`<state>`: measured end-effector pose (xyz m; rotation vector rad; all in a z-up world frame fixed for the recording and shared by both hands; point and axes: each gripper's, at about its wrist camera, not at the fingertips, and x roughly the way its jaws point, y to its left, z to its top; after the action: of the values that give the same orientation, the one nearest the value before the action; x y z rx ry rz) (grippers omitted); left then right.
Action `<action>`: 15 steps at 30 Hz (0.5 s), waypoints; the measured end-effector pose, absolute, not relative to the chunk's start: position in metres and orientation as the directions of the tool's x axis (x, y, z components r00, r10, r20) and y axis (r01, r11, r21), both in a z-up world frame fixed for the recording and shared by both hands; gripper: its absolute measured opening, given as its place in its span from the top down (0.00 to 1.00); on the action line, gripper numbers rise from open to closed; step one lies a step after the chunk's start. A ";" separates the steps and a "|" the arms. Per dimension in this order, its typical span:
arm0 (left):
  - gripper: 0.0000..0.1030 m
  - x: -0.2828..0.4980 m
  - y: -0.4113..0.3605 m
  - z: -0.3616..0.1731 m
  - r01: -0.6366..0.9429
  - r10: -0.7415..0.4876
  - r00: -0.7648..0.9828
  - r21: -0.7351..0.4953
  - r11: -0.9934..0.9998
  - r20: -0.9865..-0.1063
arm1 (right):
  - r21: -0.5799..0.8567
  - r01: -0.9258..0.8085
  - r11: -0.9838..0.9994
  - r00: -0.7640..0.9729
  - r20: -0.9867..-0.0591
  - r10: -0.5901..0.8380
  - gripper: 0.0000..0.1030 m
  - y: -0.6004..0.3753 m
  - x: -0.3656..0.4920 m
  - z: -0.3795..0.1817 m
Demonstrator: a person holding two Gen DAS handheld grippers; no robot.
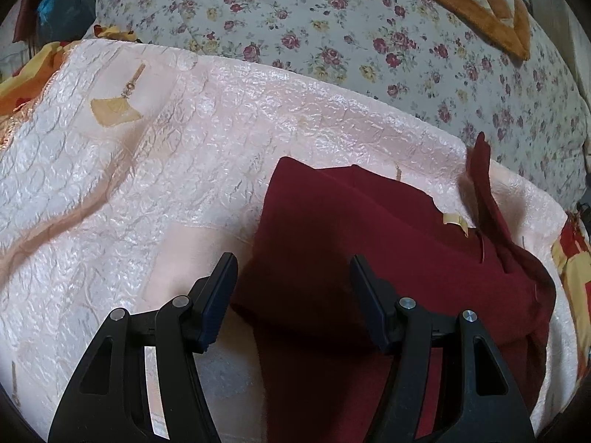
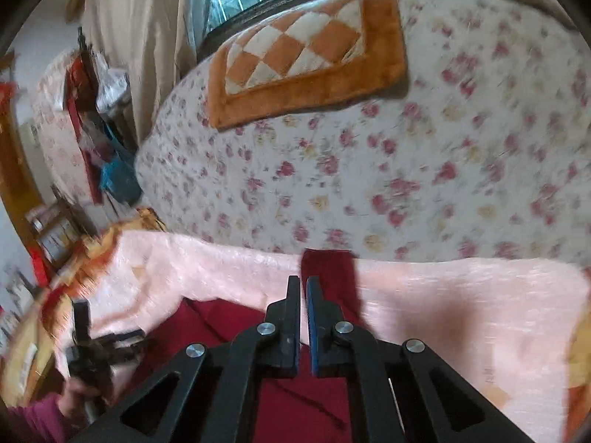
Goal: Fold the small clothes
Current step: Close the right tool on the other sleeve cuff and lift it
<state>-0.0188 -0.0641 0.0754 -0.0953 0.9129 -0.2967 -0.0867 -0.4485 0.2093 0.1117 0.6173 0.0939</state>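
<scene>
A dark red garment (image 1: 369,258) lies on a shiny pink quilt (image 1: 147,155). My left gripper (image 1: 293,269) is open and empty, its fingers hovering over the garment's left edge. In the right wrist view my right gripper (image 2: 303,284) is shut on an edge of the red garment (image 2: 328,280) and lifts a strip of it above the quilt (image 2: 461,306). That raised strip shows in the left wrist view (image 1: 484,173) at the right. The left gripper shows blurred at the lower left of the right wrist view (image 2: 88,343). The right wrist view is motion-blurred.
A floral bedspread (image 2: 369,170) covers the bed behind the quilt. An orange checkered cushion (image 2: 306,55) lies at the far side near a window. Cluttered shelves and bags (image 2: 92,129) stand at the left. Orange-yellow fabric (image 1: 26,77) lies beyond the quilt's left edge.
</scene>
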 end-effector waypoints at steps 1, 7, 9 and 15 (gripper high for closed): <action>0.39 -0.020 -0.065 0.076 0.215 -0.293 0.575 -0.204 0.955 -0.764 | 0.089 -0.036 0.995 0.802 -0.592 0.082 0.95 -0.444 -0.085 0.206; 0.39 -0.025 -0.067 0.078 0.231 -0.305 0.573 -0.206 0.951 -0.761 | 0.051 -0.030 0.998 0.697 -0.715 0.058 0.27 -0.424 -0.051 0.141; 0.39 -0.023 -0.067 0.077 0.235 -0.307 0.570 -0.207 0.950 -0.762 | -0.012 -0.026 1.000 0.657 -0.754 0.008 0.27 -0.409 -0.021 0.115; 0.39 -0.013 -0.066 0.072 0.232 -0.310 0.555 -0.214 0.949 -0.772 | -0.255 0.006 0.967 0.562 -0.799 -0.214 0.34 -0.387 0.049 0.047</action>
<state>-0.0127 -0.0658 0.0723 -0.0905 0.9294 -0.3204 0.0489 -0.3875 0.0474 -0.2338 0.9673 -0.1310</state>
